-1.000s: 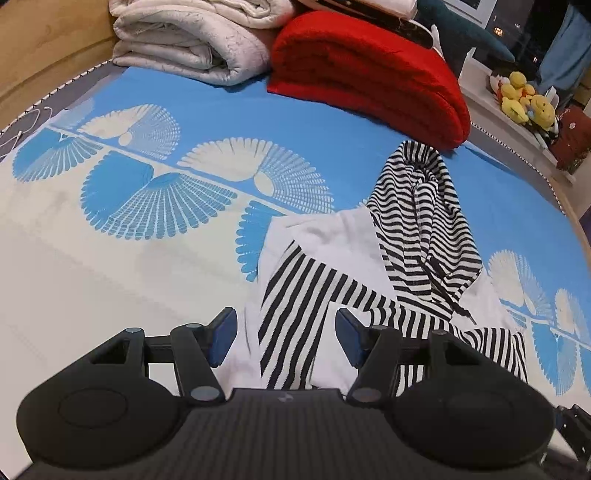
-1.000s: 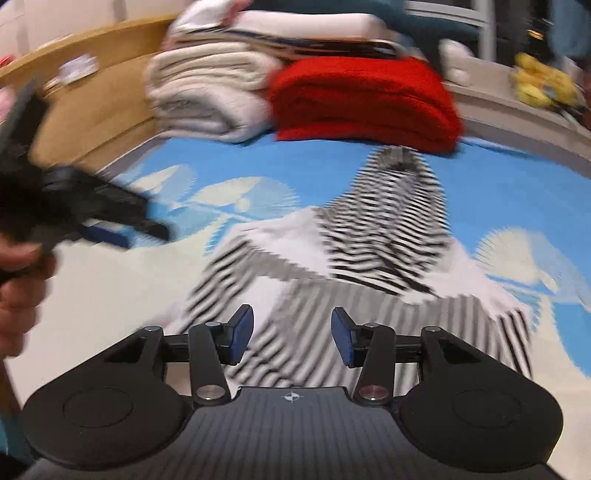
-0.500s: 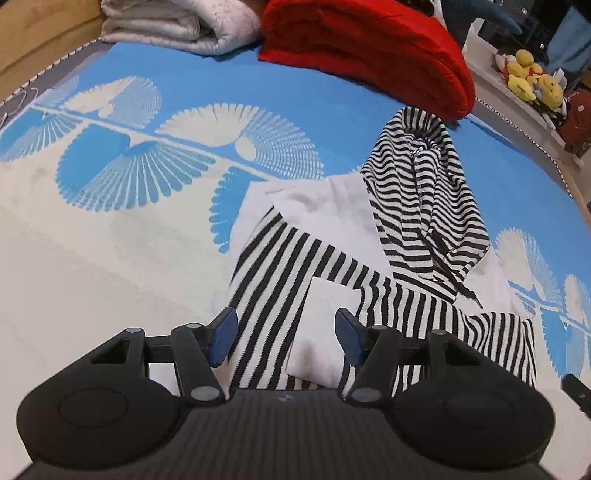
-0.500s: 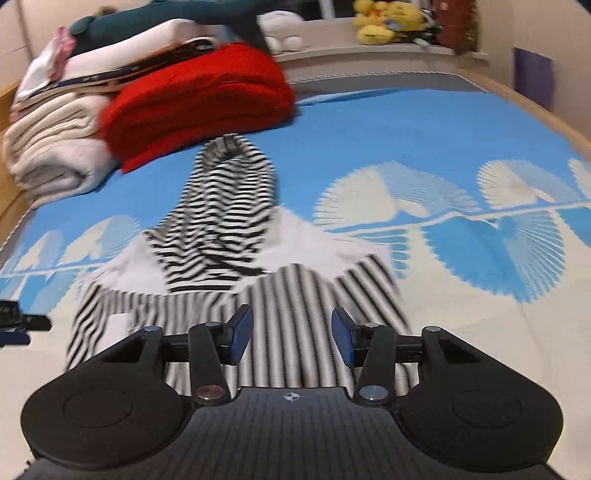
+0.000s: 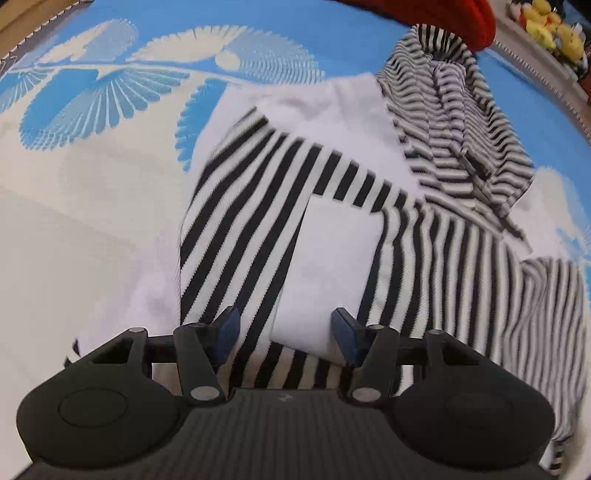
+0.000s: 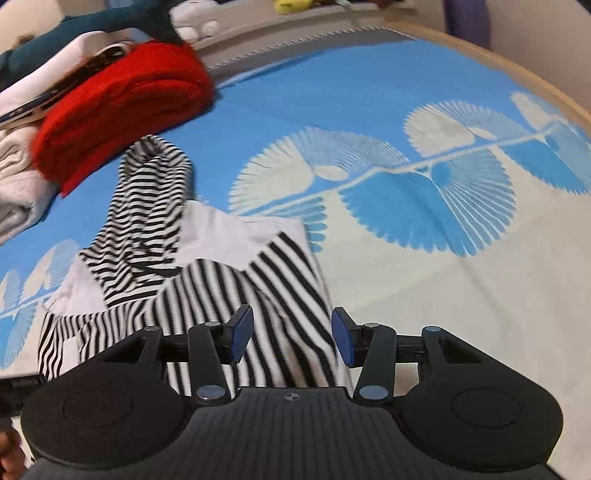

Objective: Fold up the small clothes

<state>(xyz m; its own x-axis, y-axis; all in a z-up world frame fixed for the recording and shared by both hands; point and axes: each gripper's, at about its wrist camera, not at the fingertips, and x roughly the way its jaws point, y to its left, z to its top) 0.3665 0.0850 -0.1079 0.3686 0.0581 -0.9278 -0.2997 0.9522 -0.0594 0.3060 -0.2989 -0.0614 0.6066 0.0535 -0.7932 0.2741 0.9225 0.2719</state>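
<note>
Both grippers, left gripper [image 5: 283, 334] and right gripper [image 6: 292, 338], spread, empty, over striped hoodie [image 5: 369, 229] on bed [image 6: 424, 277]. Approach step; next, pinch hem corners.

The hoodie [image 5: 332, 229] lies flat on the bed [image 5: 92, 229], hood [image 5: 454, 122] toward the blanket [image 6: 122, 107] stacked behind it. Both tools, left [image 5: 284, 334] and right [image 6: 291, 338], hang above its near hem.

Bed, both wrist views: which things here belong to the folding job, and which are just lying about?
Job:
striped hoodie
left claw, open above it
right claw, open above it

Lying about:
red blanket
white bedding
yellow toys
blue sheet, only the work surface
</note>
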